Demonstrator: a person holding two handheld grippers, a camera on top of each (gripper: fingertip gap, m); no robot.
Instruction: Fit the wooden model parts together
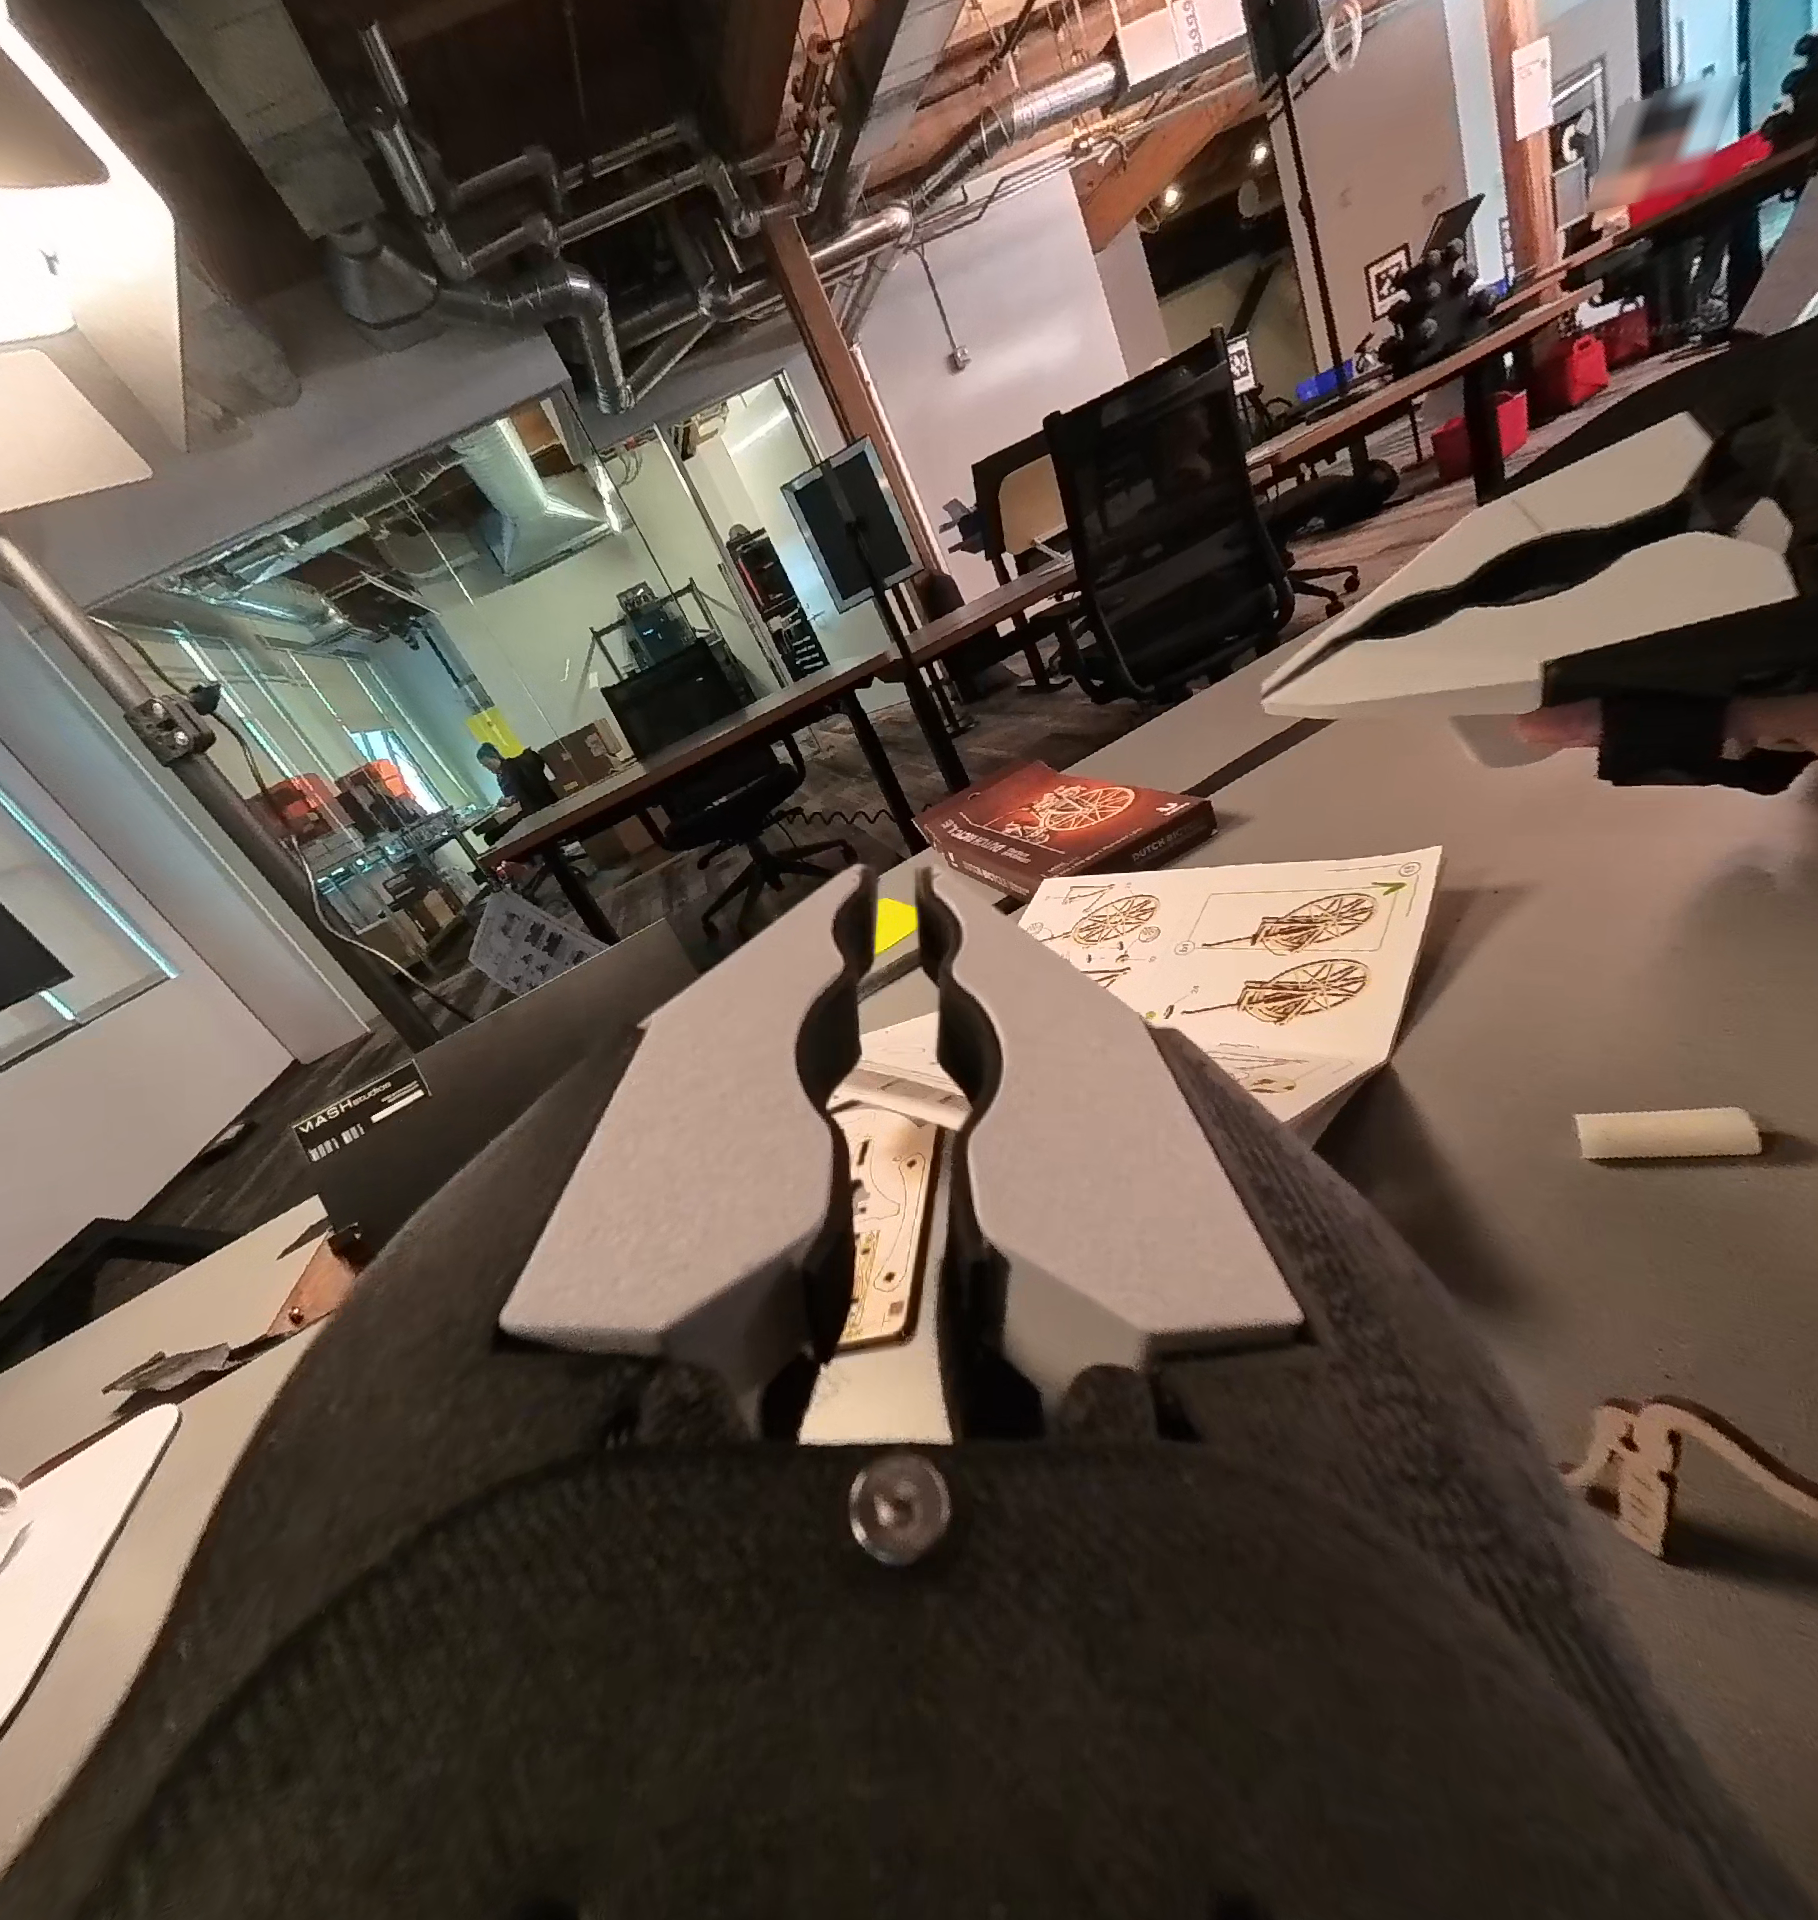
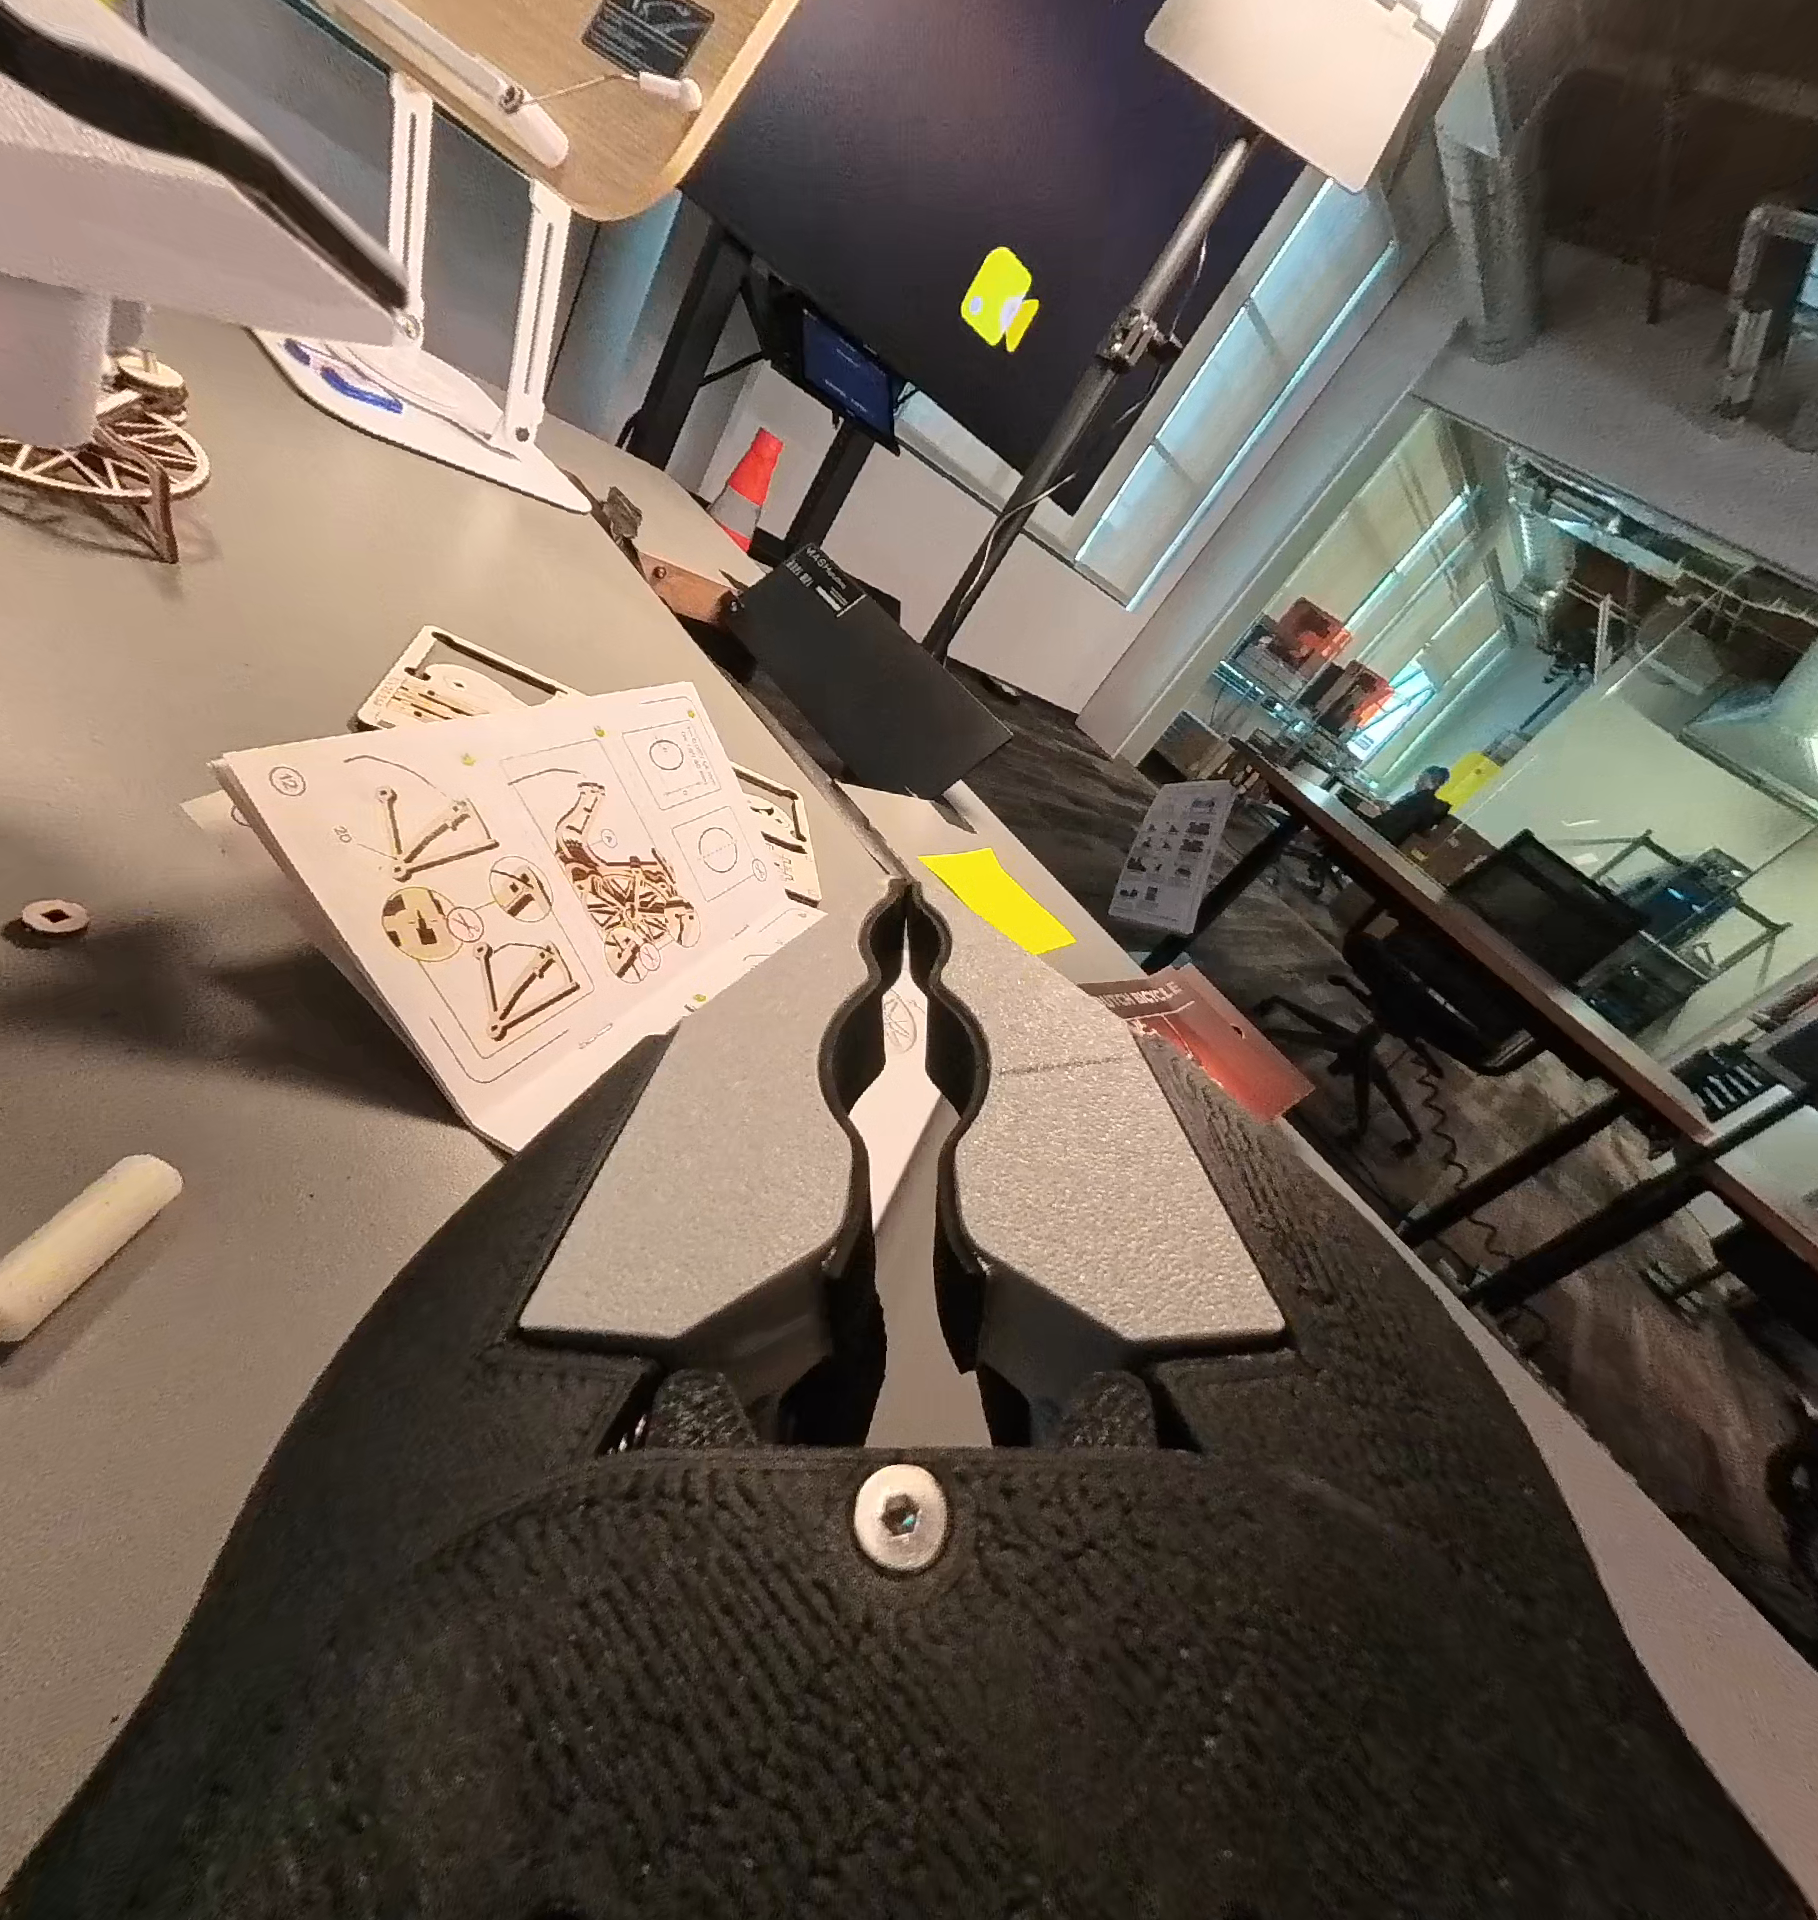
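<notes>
Wooden model [image 2: 74, 447] (half hidden, cropped)

Landmark: instruction booklet [image 2: 531, 894], open on the table [image 2: 261, 1299]. Left of it, apart: washer-like wooden disc [image 2: 55, 918]. Nearer the camera on the left: wax stick [image 2: 63, 1247]. Behind, partly under it: wooden part sheet [image 2: 448, 686]. Far left behind: wooden wheel assembly [image 2: 84, 457]. Right of it: sticky note [image 2: 998, 899], then kit box [image 2: 1211, 1049].
</notes>
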